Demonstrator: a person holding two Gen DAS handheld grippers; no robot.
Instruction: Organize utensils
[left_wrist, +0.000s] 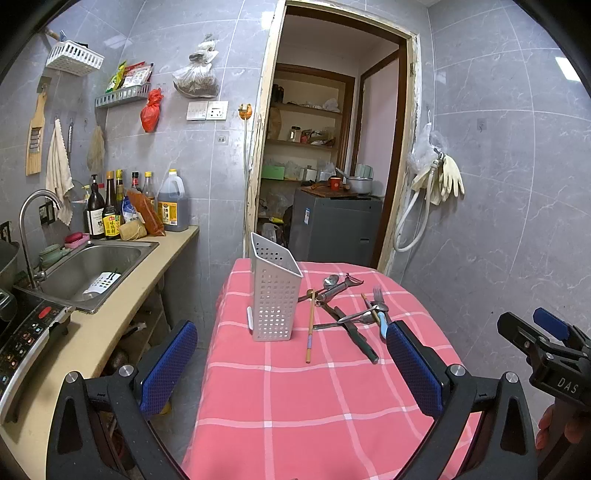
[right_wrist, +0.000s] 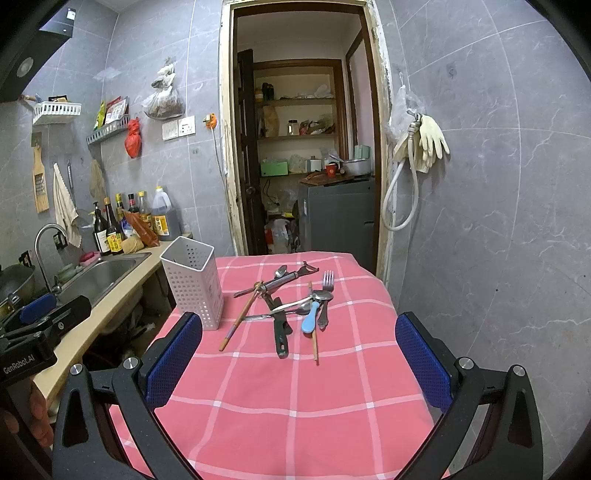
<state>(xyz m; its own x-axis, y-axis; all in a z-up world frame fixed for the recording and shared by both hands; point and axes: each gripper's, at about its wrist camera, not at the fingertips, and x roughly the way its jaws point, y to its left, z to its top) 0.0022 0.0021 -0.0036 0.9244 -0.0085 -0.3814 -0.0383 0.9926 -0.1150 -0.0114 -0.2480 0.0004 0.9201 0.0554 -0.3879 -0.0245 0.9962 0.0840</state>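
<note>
A white perforated utensil holder (left_wrist: 274, 295) (right_wrist: 194, 282) stands empty on the pink checked tablecloth (left_wrist: 314, 391) (right_wrist: 295, 398). Right of it lies a pile of utensils (left_wrist: 347, 306) (right_wrist: 291, 302): a fork (right_wrist: 328, 280), spoons, chopsticks (left_wrist: 310, 326) (right_wrist: 240, 319), a black-handled knife (right_wrist: 279, 332), a peeler and a blue-handled spoon (right_wrist: 310, 317). My left gripper (left_wrist: 291, 365) is open and empty, short of the holder. My right gripper (right_wrist: 299, 363) is open and empty, short of the pile; it also shows at the right edge of the left wrist view (left_wrist: 546, 343).
A counter with a steel sink (left_wrist: 88, 266) (right_wrist: 96, 275), tap and sauce bottles (left_wrist: 110, 210) runs along the left. An induction cooker (left_wrist: 26, 332) sits at near left. A doorway (left_wrist: 332, 147) (right_wrist: 303, 147) opens behind the table. Tiled wall with hose and gloves (left_wrist: 443, 181) at right.
</note>
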